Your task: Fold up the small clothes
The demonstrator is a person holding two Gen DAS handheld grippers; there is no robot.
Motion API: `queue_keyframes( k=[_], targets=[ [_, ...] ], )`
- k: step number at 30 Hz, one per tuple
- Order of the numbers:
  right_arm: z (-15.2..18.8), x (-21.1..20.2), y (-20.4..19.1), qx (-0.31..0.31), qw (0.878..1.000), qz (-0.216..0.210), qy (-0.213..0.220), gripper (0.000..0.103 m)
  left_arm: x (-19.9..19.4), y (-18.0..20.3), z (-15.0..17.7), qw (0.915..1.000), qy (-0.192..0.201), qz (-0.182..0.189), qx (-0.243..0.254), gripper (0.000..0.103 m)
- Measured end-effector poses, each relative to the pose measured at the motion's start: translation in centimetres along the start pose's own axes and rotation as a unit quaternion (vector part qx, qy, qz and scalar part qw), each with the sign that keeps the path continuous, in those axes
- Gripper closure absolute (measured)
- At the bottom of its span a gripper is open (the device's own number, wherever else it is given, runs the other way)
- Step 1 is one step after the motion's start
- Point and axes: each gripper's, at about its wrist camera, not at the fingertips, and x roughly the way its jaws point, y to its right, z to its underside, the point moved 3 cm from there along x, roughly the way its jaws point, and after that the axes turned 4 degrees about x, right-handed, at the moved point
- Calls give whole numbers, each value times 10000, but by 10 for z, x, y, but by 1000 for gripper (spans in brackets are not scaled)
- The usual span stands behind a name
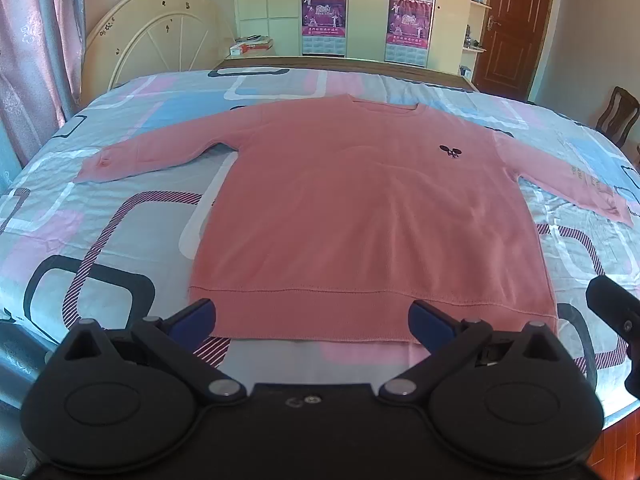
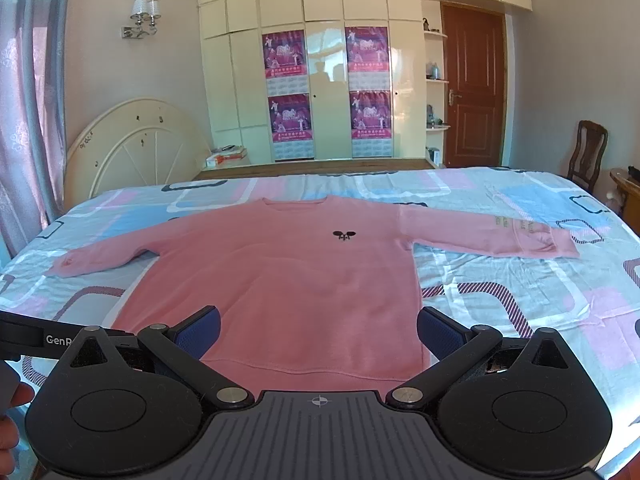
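Observation:
A small pink sweater (image 1: 360, 216) lies flat and face up on the bed, both sleeves spread out, a small dark emblem on its chest. It also shows in the right wrist view (image 2: 288, 288). My left gripper (image 1: 312, 320) is open and empty, just above the sweater's hem near the bed's front edge. My right gripper (image 2: 318, 330) is open and empty, over the lower part of the sweater. The right gripper's body shows at the right edge of the left wrist view (image 1: 616, 312).
The bed (image 1: 112, 240) has a patterned sheet of pink, blue and grey. A cream headboard (image 1: 152, 36) stands at the far left, wardrobes with posters (image 2: 328, 92) behind, a brown door (image 2: 472, 92) and a wooden chair (image 2: 586, 156) at the right.

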Motion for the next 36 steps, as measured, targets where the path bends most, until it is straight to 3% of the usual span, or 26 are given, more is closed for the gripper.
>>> queue_keyframes(
  k=[28, 36],
  targets=[
    [-12, 22, 21, 192, 9997, 177, -19, 0, 23, 15, -25, 9999, 0, -56, 127, 1],
    [-27, 47, 29, 363, 9984, 432, 53, 0, 57, 15, -56, 9992, 7, 261, 287, 1]
  ],
)
